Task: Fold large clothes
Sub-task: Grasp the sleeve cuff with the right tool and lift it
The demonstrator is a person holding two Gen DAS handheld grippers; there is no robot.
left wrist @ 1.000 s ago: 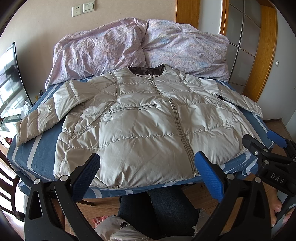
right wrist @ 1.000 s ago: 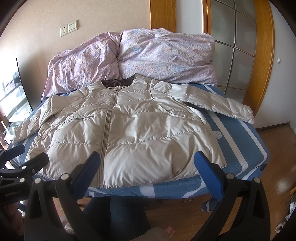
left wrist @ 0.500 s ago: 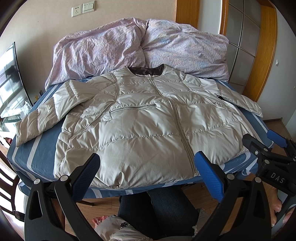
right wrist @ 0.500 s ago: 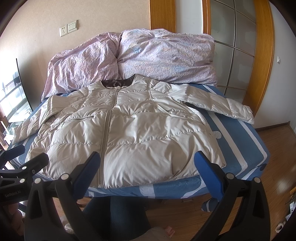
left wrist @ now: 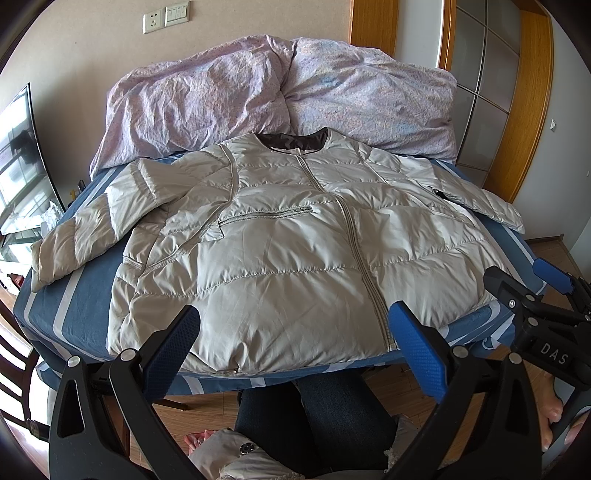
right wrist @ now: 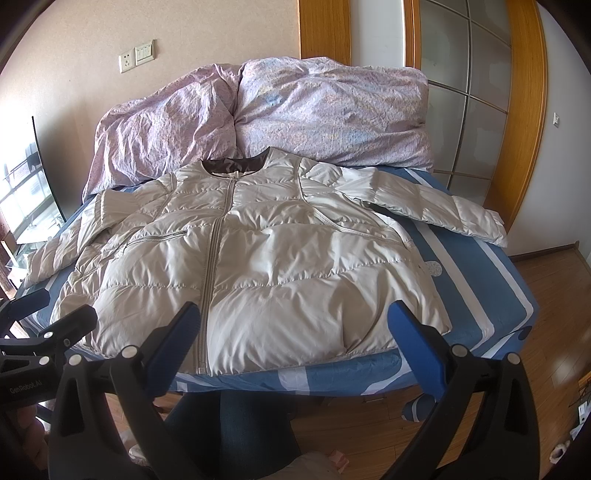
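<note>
On right tongs (left wrist: 550, 291): "DAS".

A rumpled lilac duvet (left wrist: 280, 99) heaps against the wall on a blue-striped bedsheet (right wrist: 476, 295); a wall socket (left wrist: 154, 21) above; wood flooring (right wrist: 554, 295) alongside.

Pale grey-beige quilted down jacket (left wrist: 295, 254) lies front side up, spread flat on the blue-and-white striped bed sheet (right wrist: 480, 295). Front zip closed from hem to neckline; dark brown lining visible inside the collarless neck opening, which points toward the lilac bedding at the head of the bed. Both sleeves spread outward, each angled down toward a side edge of the bed. One zipped chest pocket, closed. Hem sits at the near edge of the mattress. Fabric puffy, lightly creased, unfolded.
</note>
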